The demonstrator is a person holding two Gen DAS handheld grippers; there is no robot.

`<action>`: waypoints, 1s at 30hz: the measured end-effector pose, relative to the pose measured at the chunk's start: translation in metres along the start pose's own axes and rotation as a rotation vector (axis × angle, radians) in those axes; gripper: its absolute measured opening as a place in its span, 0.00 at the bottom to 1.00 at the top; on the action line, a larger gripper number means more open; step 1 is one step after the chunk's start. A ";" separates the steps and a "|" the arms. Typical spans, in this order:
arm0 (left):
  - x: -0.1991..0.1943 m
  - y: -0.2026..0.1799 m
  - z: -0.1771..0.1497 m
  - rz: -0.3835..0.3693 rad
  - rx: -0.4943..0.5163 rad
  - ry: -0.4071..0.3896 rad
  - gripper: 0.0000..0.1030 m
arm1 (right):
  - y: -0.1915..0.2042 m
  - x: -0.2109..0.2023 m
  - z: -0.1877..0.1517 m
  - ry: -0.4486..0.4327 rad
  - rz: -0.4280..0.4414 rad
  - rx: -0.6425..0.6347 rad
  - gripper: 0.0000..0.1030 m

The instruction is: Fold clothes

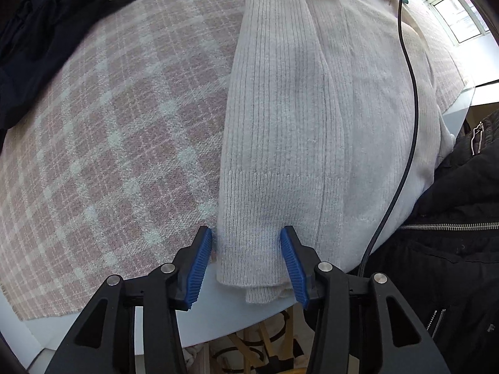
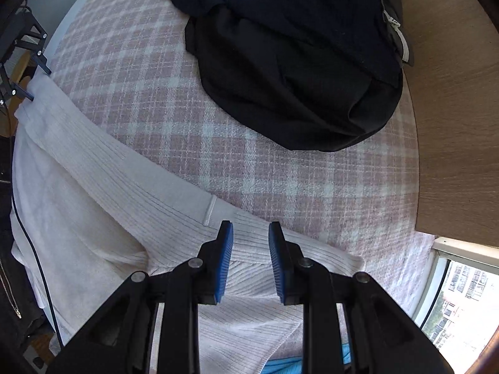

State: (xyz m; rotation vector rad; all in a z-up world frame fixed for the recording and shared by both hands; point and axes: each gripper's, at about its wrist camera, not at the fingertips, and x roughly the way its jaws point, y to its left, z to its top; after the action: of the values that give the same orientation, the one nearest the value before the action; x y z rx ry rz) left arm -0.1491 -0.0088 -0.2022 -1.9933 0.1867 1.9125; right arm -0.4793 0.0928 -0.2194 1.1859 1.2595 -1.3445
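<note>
A: Where does the sweater (image 1: 280, 118) sit?

B: In the left wrist view the pale ribbed knit runs from the top centre of the frame down to the bottom centre, lying on a pink checked cloth (image 1: 118, 131). Its hem hangs slightly over the edge of the white table (image 1: 218, 318). In the right wrist view the same sweater crosses from the left edge to the lower middle, with a heap of dark clothes (image 2: 296, 62) in the upper centre, well apart from it.

A: And the grippers?

B: The left gripper (image 1: 246, 265) stands partly spread, its blue pads on either side of the folded hem strip; the pads do not appear to press the knit. The right gripper (image 2: 251, 258) is narrower, its jaws apart above the ribbed fabric with nothing pinched between them.

A: How would the knit handle?

B: Judging by the drape, it is soft, limp and fairly thick, light enough to lift but prone to sagging and stretching. It should grip well rather than slip. The ribbed hem band or a doubled edge looks the firmest place to take hold, with both layers caught together.

A: Any writing or labels?

B: None can be read on the sweater. A black jacket (image 1: 452, 249) with a zip fills the lower right of the left view; no legible brand shows.
</note>
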 end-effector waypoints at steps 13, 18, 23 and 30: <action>-0.016 -0.012 -0.019 0.067 -0.056 -0.106 0.41 | 0.019 -0.053 -0.143 -0.225 -0.009 0.480 0.23; -0.041 -0.038 -0.042 0.114 -0.091 -0.209 0.41 | 0.062 -0.048 -0.205 -0.268 0.020 0.747 0.23; -0.045 -0.073 -0.069 0.063 -0.076 -0.278 0.41 | 0.122 -0.035 -0.252 -0.291 0.108 0.967 0.23; -0.014 -0.155 -0.090 -0.023 -0.001 -0.335 0.41 | 0.209 -0.035 -0.263 -0.328 0.186 1.081 0.23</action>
State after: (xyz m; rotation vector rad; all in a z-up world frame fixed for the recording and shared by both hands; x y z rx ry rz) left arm -0.0127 0.1004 -0.1611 -1.6351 0.0731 2.1928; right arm -0.2529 0.3433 -0.2129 1.6173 0.1003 -2.0382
